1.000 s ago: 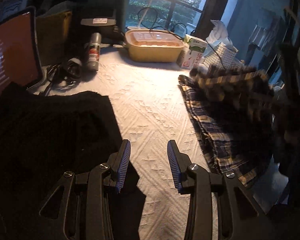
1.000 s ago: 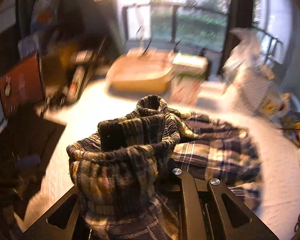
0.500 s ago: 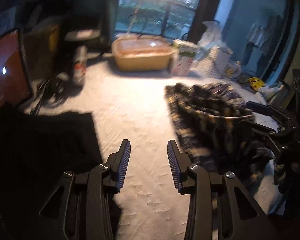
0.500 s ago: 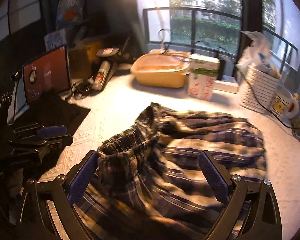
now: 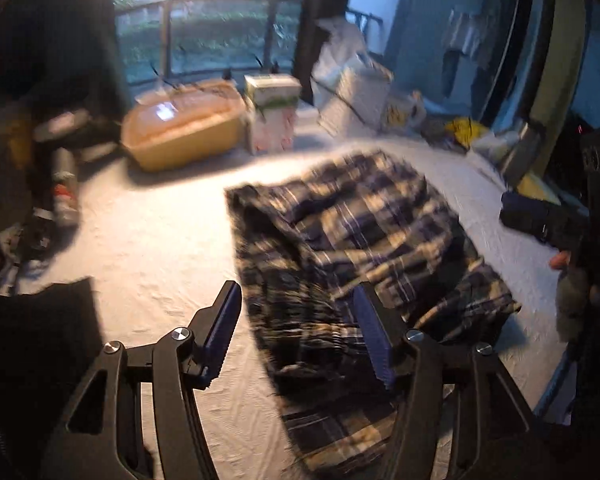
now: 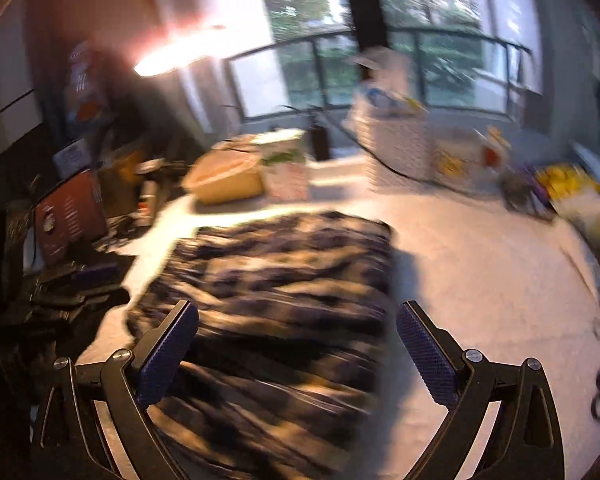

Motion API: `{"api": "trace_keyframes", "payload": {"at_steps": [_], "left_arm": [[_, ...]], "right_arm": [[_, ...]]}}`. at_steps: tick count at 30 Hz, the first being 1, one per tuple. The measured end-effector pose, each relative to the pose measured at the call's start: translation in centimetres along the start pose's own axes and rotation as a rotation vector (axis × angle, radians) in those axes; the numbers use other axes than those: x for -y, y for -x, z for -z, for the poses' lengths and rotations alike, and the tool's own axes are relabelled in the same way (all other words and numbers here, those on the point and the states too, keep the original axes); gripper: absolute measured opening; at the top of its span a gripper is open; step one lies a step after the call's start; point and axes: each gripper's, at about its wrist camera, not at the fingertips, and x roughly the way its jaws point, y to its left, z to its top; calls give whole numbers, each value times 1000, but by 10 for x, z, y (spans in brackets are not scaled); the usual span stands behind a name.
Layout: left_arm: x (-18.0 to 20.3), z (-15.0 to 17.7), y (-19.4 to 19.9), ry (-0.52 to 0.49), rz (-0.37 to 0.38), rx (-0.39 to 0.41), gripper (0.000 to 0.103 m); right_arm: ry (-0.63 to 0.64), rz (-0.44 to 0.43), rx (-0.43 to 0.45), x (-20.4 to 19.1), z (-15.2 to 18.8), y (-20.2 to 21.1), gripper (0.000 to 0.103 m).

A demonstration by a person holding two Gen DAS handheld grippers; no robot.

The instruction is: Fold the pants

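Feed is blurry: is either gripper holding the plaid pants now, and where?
Nothing held. Left gripper and right gripper are both open above the plaid pants.

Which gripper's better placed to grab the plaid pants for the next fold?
Left, probably. The left gripper is open with the plaid pants edge between its fingers; the right gripper, also open, looks higher above them.

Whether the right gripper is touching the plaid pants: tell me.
Cannot tell. In the right wrist view the right gripper stands wide open with nothing clamped, the plaid pants lying beyond and beneath it, but motion blur hides any contact.
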Motion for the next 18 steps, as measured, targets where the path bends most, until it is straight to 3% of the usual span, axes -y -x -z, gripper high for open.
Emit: {"api": "trace_keyframes", "payload": {"at_steps": [2, 5, 8, 12, 13, 14, 18], "left_arm": [[2, -3, -13, -11, -13, -29, 58], [3, -17, -23, -44, -6, -20, 58], [-1, -33, -43, -97, -11, -59, 58], [-17, -45, -67, -77, 3, -118, 58], [-20, -46, -69, -69, 24, -122, 53], [-23, -47, -72, -59, 51, -121, 40], [-32, -49, -81, -33, 64, -121, 26]], "right_arm": [[-23, -8, -4, 14, 3, 0, 62], [-24, -7, -11, 25, 5, -5, 47], [-17, -25, -7, 32, 2, -13, 46], [20, -26, -15, 39, -9, -30, 46], [26, -24, -16, 40, -11, -33, 46], [28, -23, -16, 43, -14, -38, 46], [35, -51, -37, 53, -27, -62, 46]]}}
